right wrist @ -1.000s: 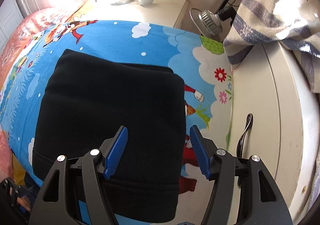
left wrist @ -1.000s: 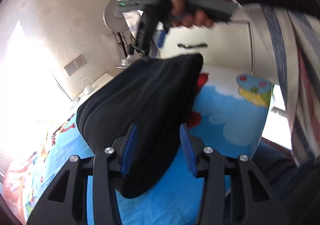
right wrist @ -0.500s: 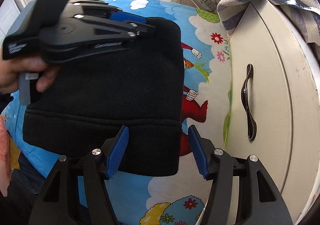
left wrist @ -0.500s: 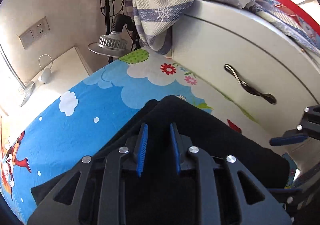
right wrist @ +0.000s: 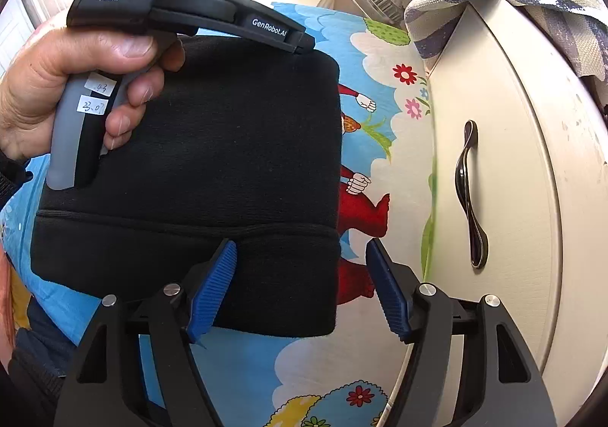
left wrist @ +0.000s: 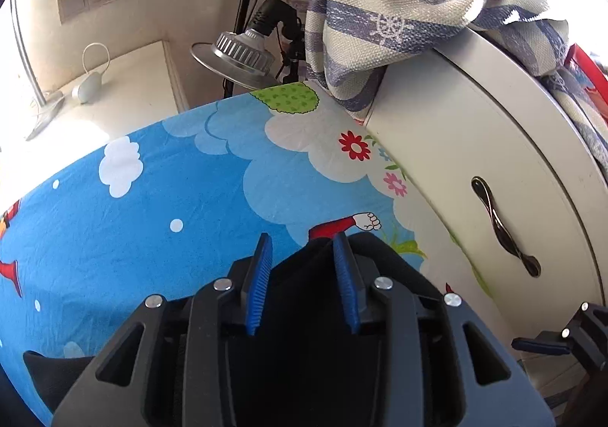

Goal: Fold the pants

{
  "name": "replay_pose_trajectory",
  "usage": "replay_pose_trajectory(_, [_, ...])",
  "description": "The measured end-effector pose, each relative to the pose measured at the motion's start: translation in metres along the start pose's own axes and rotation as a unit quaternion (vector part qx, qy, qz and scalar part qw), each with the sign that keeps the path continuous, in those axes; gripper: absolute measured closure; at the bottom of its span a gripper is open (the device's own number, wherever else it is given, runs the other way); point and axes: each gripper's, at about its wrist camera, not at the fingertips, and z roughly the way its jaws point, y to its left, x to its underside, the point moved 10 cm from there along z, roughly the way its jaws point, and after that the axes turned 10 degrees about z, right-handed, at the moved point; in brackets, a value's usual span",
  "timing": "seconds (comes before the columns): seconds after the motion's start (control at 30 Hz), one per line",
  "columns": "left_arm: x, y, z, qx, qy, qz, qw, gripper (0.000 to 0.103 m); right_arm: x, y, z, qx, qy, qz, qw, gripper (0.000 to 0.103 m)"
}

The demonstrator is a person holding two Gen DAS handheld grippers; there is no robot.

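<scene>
The black pants (right wrist: 212, 161) lie folded into a thick rectangle on the blue cartoon bedsheet (right wrist: 243, 370). In the left wrist view, my left gripper (left wrist: 303, 242) hovers over the far corner of the pants (left wrist: 304, 313) with its blue pads apart and nothing between them. In the right wrist view, my right gripper (right wrist: 302, 250) is open over the waistband edge of the fold near its right corner. The left gripper's body (right wrist: 190, 12), held in a hand, lies across the top of the pants.
A white cabinet (right wrist: 513, 180) with a dark handle (right wrist: 471, 195) stands close along the bed's right side. A striped towel (left wrist: 399, 16) hangs over its top. A metal lamp (left wrist: 235, 54) and a white nightstand (left wrist: 114, 92) stand beyond the bed.
My left gripper swung from facing the other hand to over the pants' far corner, and its pads have opened from nearly shut. The right gripper drew back toward the waistband edge, staying open.
</scene>
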Motion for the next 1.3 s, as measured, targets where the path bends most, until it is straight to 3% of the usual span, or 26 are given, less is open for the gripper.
replay_pose_trajectory(0.07, [0.001, 0.002, -0.003, 0.008, -0.008, -0.025, 0.9996, 0.066, 0.000, 0.000, 0.000, 0.002, -0.001, -0.002, 1.000, 0.036])
replay_pose_trajectory(0.23, [0.007, 0.000, -0.017, -0.014, -0.016, -0.040, 0.9990, 0.061, 0.000, 0.000, 0.001, 0.005, 0.002, -0.002, 1.000, 0.033])
replay_pose_trajectory(0.4, [0.009, -0.030, -0.028, -0.051, -0.017, 0.044, 0.9976, 0.045, -0.001, -0.001, 0.005, 0.008, 0.003, -0.005, 1.000, 0.032])
replay_pose_trajectory(0.5, [0.012, -0.039, -0.023, -0.073, -0.011, 0.073, 0.9946, 0.042, -0.001, -0.002, 0.006, 0.011, 0.002, -0.007, 1.000, 0.031])
replay_pose_trajectory(0.57, [0.014, -0.039, -0.021, -0.057, -0.010, 0.063, 0.9963, 0.030, -0.001, -0.002, 0.007, 0.015, 0.000, -0.010, 1.000, 0.029])
replay_pose_trajectory(0.6, [0.015, -0.036, -0.019, -0.056, -0.008, 0.052, 0.9970, 0.013, -0.001, -0.003, 0.007, 0.020, -0.002, -0.012, 1.000, 0.026])
replay_pose_trajectory(0.7, [0.012, -0.013, -0.022, -0.115, -0.014, 0.034, 0.9927, 0.007, -0.003, -0.004, 0.006, 0.033, -0.009, -0.018, 0.999, 0.021])
replay_pose_trajectory(0.73, [0.011, -0.009, -0.024, -0.118, -0.021, 0.038, 0.9921, 0.004, -0.005, -0.004, 0.005, 0.033, -0.011, -0.013, 0.999, 0.020])
replay_pose_trajectory(0.8, [0.012, -0.003, -0.019, -0.121, -0.010, 0.064, 0.9905, 0.002, -0.014, -0.005, -0.006, 0.039, -0.041, -0.003, 0.998, 0.020])
replay_pose_trajectory(0.87, [0.014, 0.005, -0.013, -0.104, 0.002, 0.078, 0.9915, 0.001, -0.031, 0.001, -0.032, 0.058, -0.124, -0.021, 0.990, 0.020])
replay_pose_trajectory(0.93, [0.013, 0.017, -0.015, -0.097, 0.000, 0.057, 0.9936, 0.002, -0.042, 0.010, -0.053, 0.072, -0.187, -0.037, 0.979, 0.019])
replay_pose_trajectory(1.0, [0.010, 0.029, -0.021, -0.099, -0.012, 0.036, 0.9943, 0.006, -0.045, 0.019, -0.057, 0.068, -0.202, -0.032, 0.977, 0.017])
replay_pose_trajectory(1.03, [0.008, 0.033, -0.026, -0.097, -0.020, 0.031, 0.9946, 0.012, -0.046, 0.024, -0.054, 0.063, -0.200, -0.024, 0.977, 0.017])
replay_pose_trajectory(1.1, [0.007, 0.044, -0.034, -0.116, -0.025, 0.027, 0.9926, 0.047, -0.048, 0.030, -0.040, 0.052, -0.187, 0.001, 0.981, 0.017])
replay_pose_trajectory(1.13, [0.006, 0.048, -0.038, -0.119, -0.028, 0.022, 0.9923, 0.056, -0.049, 0.030, -0.030, 0.055, -0.176, 0.016, 0.983, 0.018])
replay_pose_trajectory(1.2, [0.007, 0.048, -0.043, -0.094, -0.029, 0.016, 0.9950, 0.066, -0.047, 0.027, -0.008, 0.074, -0.150, 0.042, 0.985, 0.019])
replay_pose_trajectory(1.3, [0.014, 0.026, -0.046, -0.057, -0.024, 0.054, 0.9966, 0.066, -0.034, 0.022, 0.023, 0.095, -0.109, 0.079, 0.986, 0.023])
